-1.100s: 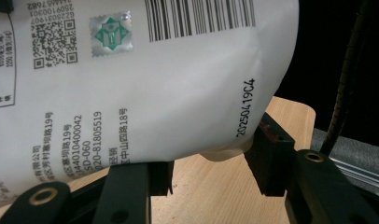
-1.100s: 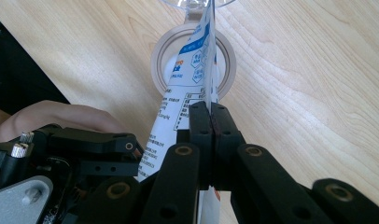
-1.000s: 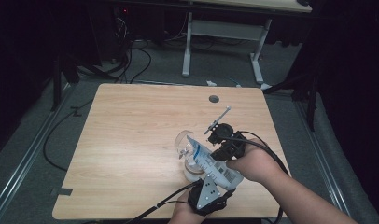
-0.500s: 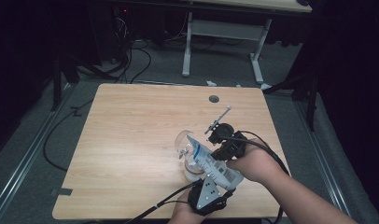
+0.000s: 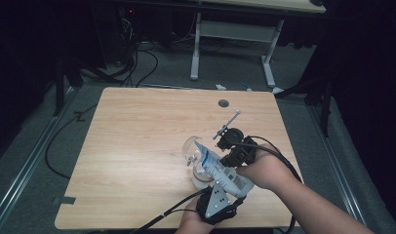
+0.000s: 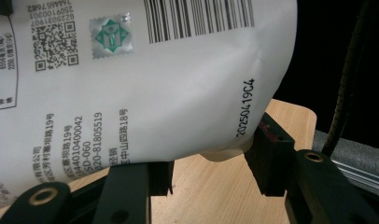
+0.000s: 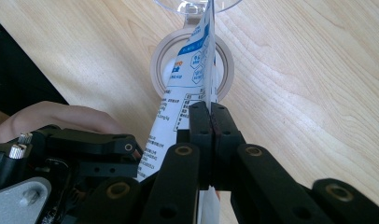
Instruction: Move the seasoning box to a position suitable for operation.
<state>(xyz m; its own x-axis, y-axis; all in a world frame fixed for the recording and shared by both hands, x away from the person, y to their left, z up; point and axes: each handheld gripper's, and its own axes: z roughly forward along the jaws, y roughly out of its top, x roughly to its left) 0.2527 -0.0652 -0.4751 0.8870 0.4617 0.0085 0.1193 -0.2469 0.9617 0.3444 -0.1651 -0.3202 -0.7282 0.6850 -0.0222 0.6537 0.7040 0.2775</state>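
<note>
Here, lower centre of the high view: white printed plastic pouch [image 5: 220,168] tilted over clear glass [image 5: 193,151], clamped by left gripper [image 5: 220,195] and pinched along one edge by right gripper [image 5: 237,158].

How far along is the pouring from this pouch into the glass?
Done: both grippers grip the pouch, the right gripper pinching its edge, the left gripper its body. In hand: it is tilted over the glass. Left: no contents seen pouring yet.

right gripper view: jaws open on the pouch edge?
No: the right gripper has its two black jaws pressed together on the thin edge of the white pouch, with no gap between them.
</note>
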